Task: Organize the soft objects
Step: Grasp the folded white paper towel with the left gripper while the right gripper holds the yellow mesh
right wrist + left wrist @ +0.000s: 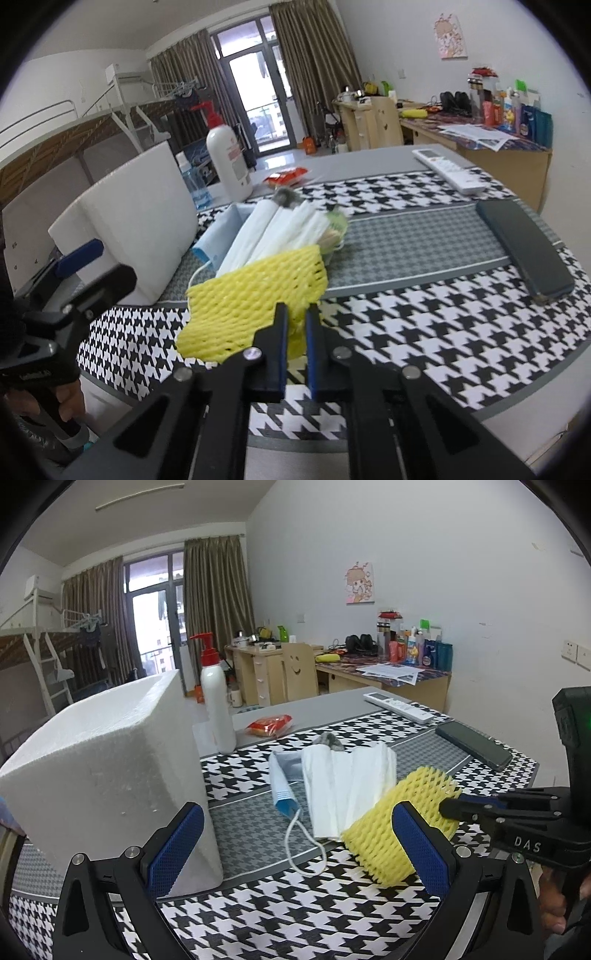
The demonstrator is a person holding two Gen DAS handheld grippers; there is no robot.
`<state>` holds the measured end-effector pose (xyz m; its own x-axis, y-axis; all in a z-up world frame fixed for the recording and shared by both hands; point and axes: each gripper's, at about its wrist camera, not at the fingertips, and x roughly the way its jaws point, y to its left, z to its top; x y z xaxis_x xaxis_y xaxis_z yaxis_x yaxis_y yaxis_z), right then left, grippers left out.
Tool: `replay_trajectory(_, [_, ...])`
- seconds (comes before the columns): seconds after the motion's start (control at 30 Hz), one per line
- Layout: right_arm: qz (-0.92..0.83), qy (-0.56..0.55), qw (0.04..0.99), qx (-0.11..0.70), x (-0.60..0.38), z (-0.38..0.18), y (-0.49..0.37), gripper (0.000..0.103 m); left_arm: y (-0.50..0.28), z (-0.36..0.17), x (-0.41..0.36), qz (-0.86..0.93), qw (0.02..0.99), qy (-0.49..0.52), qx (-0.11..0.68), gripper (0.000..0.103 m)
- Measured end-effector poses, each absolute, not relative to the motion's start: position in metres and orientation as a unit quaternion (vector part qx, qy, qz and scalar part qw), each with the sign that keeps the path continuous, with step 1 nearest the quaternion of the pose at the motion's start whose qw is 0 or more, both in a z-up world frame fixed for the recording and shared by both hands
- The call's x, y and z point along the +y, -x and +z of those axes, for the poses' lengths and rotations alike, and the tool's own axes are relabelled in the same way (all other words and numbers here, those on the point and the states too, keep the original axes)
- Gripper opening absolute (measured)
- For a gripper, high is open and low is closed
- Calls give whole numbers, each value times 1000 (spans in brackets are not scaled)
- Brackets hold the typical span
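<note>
The right gripper (295, 325) has its fingers (281, 332) pressed together on the near edge of the yellow foam net (255, 295), pinching it. In the left wrist view the same gripper (448, 806) reaches in from the right and bites the net's (399, 823) right side. The net stands tilted, its lower edge close to the surface (295, 915), its upper edge leaning against the white face masks (347, 786).

The left gripper (295, 849) has its fingers (177, 845) spread wide and holds nothing. One finger sits just beside the white foam box (110, 768); the other is in front of the net. A hand (70, 402) grips this tool's handle.

Places relative to the net: the white face masks lie directly behind it, touching. A blue face mask (282, 786) lies behind and to the left, its ear loop (306, 849) trailing on the houndstooth cloth (443, 332). The foam box stands to the left. A white pump bottle (216, 698) with a red head stands farther back and left, with a red packet (269, 725) near it. A dark phone (474, 746) lies to the right, well apart. A white remote control (400, 707) lies beyond the phone.
</note>
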<state>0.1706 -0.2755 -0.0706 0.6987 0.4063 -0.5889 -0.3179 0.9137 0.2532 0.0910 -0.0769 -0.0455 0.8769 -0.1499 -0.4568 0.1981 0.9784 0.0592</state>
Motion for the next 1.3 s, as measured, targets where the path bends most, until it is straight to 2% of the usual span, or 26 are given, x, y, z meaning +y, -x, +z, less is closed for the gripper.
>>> replay_trajectory(0.57, [138, -98, 931, 324, -328, -74, -167, 11, -138, -60, -116, -144, 942, -59, 299, 101])
replay_trajectory(0.77, [132, -107, 930, 326, -339, -78, -168, 11, -152, -73, -130, -152, 932, -76, 320, 86])
replay_trajectory(0.83, [132, -110, 929, 327, -342, -80, -168, 11, -157, -77, -135, -155, 928, -84, 329, 75])
replay_trajectory(1.0, [135, -118, 926, 332, -345, -86, -170, 11, -169, -88, -139, -155, 918, -82, 355, 57])
replay_trajectory(1.3, [144, -119, 924, 333, -344, -88, -171, 11, -179, -98, -141, -166, 906, -76, 381, 34])
